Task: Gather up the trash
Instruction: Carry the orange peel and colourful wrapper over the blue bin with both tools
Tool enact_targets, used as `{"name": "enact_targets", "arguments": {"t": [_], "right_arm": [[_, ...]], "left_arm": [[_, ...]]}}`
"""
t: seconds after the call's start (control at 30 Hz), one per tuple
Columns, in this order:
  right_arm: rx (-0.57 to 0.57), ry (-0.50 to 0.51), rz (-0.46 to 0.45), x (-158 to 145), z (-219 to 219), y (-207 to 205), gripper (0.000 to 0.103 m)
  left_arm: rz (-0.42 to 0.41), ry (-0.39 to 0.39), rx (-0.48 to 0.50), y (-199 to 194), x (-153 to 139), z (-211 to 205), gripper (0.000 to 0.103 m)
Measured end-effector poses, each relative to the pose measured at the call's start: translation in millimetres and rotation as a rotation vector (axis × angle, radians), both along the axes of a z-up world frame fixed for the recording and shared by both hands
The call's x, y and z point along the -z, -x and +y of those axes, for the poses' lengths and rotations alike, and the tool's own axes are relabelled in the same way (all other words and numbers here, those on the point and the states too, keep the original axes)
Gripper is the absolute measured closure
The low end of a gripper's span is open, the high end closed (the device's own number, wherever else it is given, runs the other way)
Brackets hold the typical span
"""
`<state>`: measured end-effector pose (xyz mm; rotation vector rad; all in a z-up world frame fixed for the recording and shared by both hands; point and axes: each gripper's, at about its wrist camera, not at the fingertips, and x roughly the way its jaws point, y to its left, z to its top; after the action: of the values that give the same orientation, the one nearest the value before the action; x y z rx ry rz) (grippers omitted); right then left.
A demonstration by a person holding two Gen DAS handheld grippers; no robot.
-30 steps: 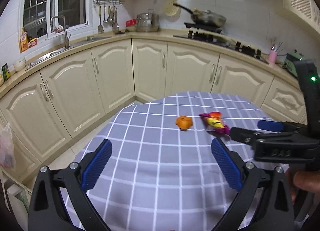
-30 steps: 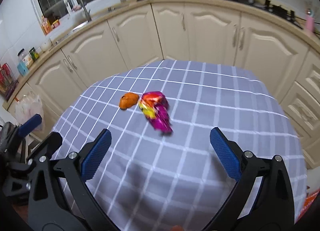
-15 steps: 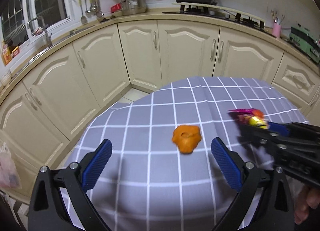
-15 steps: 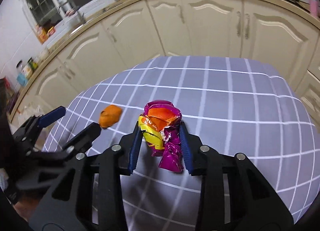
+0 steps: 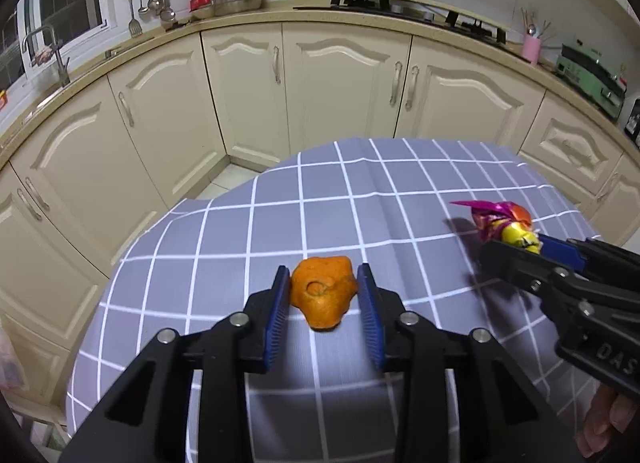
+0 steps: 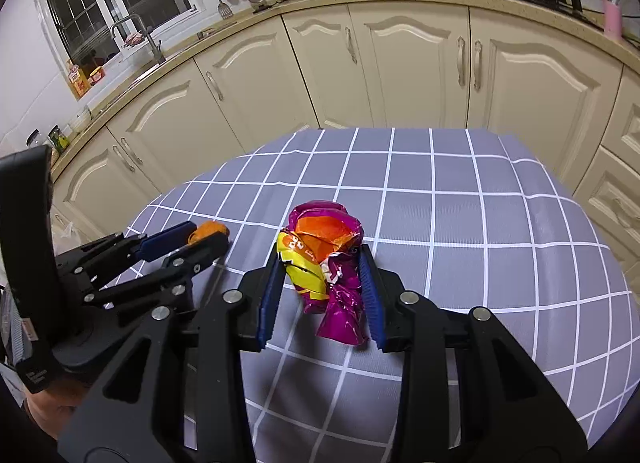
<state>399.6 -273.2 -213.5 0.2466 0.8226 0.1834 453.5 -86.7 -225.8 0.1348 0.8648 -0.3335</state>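
Pickup step: left gripper [image 5: 324,295] closing around orange peel [image 5: 323,295]; right gripper [image 6: 321,283] clenched on crumpled wrapper [image 6: 328,263]. Next, probably: lift both off the checked tablecloth [image 6: 460,223]; no bin visible.

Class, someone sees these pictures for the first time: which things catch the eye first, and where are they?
The bright orange peel on the grey checked tablecloth, with the left claw closing on it. Beside it, the crumpled purple and yellow wrapper is gripped in the right claw.
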Motion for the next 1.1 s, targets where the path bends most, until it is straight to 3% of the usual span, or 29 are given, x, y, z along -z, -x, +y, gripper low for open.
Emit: {"name": "enact_targets", "arguments": {"t": [0.23, 0.5, 0.73, 1.1], "right_arm": [[0.026, -0.022, -0.054, -29.6, -11.8, 20.1, 0.067], [-0.001, 0.008, -0.136, -74.3, -29.6, 129.1, 0.067], [0.064, -0.015, -0.189, -89.3, -70.2, 227.7, 0.067], [0.260, -0.058, -0.227, -91.8, -165.6, 332.6, 0.067]], "left_arm": [[-0.031, 0.086, -0.041, 55.0, -22.7, 18.7, 0.070], [-0.164, 0.158, 0.000, 159.0, -73.5, 13.5, 0.069], [-0.248, 0.228, 0.110, 250.5, -104.3, -26.6, 0.069], [-0.246, 0.296, 0.291, 339.5, -115.3, -109.9, 0.069]]}}
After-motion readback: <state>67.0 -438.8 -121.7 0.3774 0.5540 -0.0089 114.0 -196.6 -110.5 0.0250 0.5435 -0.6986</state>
